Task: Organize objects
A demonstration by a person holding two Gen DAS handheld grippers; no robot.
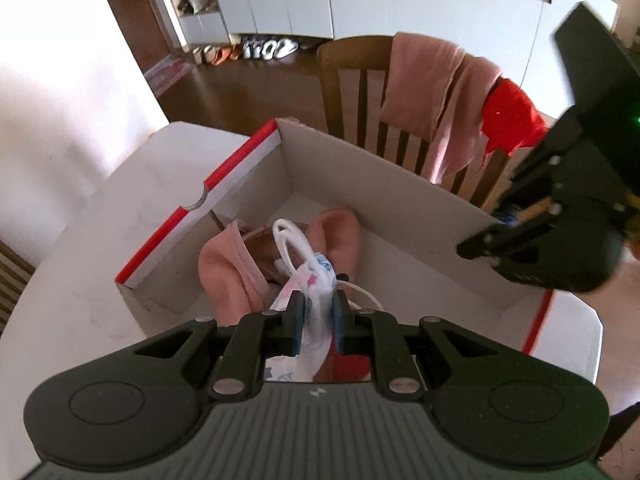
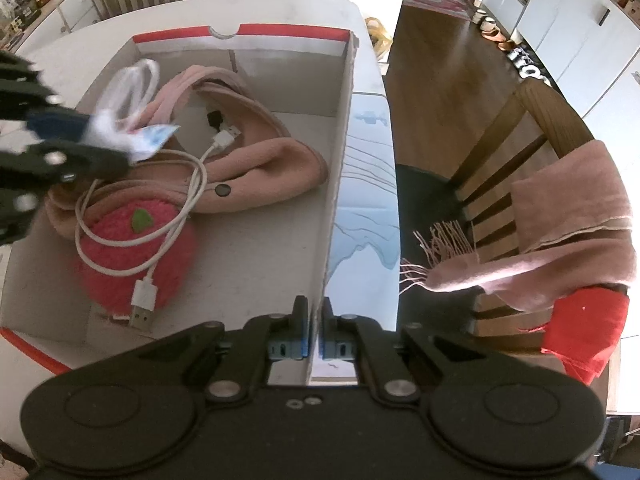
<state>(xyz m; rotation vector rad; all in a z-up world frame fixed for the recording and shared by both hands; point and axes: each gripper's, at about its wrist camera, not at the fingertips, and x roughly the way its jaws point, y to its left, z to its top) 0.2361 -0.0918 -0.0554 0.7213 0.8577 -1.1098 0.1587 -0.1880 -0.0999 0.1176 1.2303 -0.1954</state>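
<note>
A white cardboard box (image 1: 360, 160) with a red rim stands on the white table (image 1: 80, 260). My left gripper (image 1: 318, 300) hangs over the box's inside, shut on a white printed face mask (image 1: 316, 280) whose ear loops stick up. In the right wrist view that left gripper (image 2: 96, 140) comes in from the left with the mask (image 2: 120, 128). Under it lie a pink garment (image 2: 260, 168), a red plush fruit (image 2: 132, 256) and a white USB cable (image 2: 192, 200). My right gripper (image 2: 316, 320) is shut on the box's side wall (image 2: 340, 120), pads pinching the cardboard.
A wooden chair (image 1: 352, 92) stands close behind the box, draped with a pink scarf (image 2: 560, 220) and a red cloth (image 2: 584, 328). A pale blue printed sheet (image 2: 368, 200) lies on the table along the box's outer side. Shoes and white cabinets line the far wall.
</note>
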